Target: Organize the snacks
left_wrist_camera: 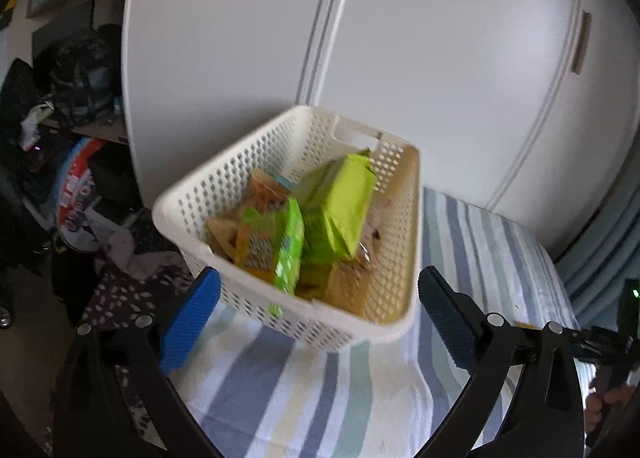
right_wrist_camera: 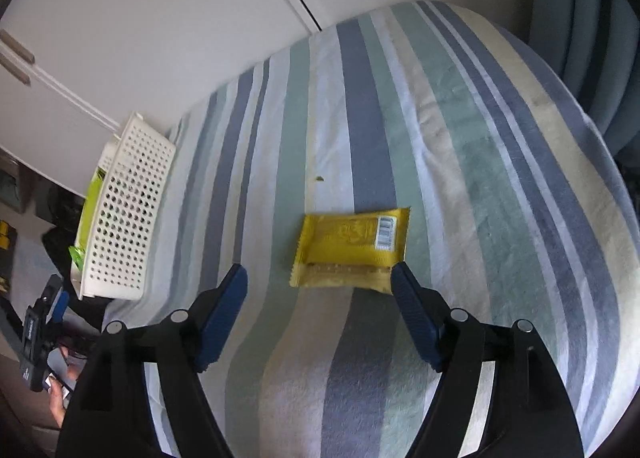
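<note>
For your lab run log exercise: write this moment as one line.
left gripper: open, at basket | right gripper: open, over yellow snack pack on striped cloth | pack not grasped

The basket [left_wrist_camera: 296, 186] is perforated white plastic, slightly glossy. The green packets [left_wrist_camera: 340, 210] and yellow wrapper [right_wrist_camera: 350, 246] look like shiny foil. The striped bed cover [right_wrist_camera: 440, 138] is soft, matt cloth. The fingers [right_wrist_camera: 224, 310] carry textured blue pads.

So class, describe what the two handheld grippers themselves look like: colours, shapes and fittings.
Both match. The left gripper has two curved black arms with round silver bolts at the joints, ending in fingers faced with blue textured pads. The right gripper is built the same, its pads a darker blue. No cables or sleeves are visible.
</note>
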The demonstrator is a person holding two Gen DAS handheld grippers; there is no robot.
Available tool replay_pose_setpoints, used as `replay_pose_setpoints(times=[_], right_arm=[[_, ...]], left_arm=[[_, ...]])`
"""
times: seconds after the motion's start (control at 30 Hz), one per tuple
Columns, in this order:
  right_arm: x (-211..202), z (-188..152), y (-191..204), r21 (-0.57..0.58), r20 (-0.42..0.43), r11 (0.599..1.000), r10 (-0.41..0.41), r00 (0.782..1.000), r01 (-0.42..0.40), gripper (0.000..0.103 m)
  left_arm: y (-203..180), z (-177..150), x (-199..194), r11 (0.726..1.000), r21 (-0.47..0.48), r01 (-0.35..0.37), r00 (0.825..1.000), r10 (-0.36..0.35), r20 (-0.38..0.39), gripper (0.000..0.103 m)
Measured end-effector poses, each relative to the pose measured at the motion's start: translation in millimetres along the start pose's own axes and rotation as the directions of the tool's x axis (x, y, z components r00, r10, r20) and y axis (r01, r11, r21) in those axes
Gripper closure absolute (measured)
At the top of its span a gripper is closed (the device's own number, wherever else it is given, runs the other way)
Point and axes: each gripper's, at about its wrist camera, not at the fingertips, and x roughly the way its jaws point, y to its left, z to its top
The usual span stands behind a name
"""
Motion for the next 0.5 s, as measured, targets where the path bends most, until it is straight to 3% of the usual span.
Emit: replay_pose_setpoints(times=[0.13, 0.27, 0.43, 0.5], right_arm=[[0, -6, 7, -0.001, -0.058, 0.999, 0.052, 0.997, -0.052, 0.029], [20, -3, 15, 0.032, -0.124, 0.999, 0.044, 0.991, -0.04, 0.029], [39, 10, 15, 0.039, -0.118, 0.996, -0.078, 0.99, 0.083, 0.026], [46, 20, 14, 0.048, -0.107, 0.99, -0.125, 0.986, 0.131, 0.024]], left_arm=[[6, -12, -5, 1.0, 0.01, 0.01, 1.0, -0.01, 0.021, 0.003], [8, -17, -10, 0.999, 0.019, 0.047, 0.999, -0.047, 0.026, 0.003], [4, -20, -18, 0.998, 0.066, 0.002, 0.997, -0.006, 0.071, 0.003], [5, -20, -19, 0.998, 0.054, 0.019, 0.997, -0.023, 0.073, 0.003]])
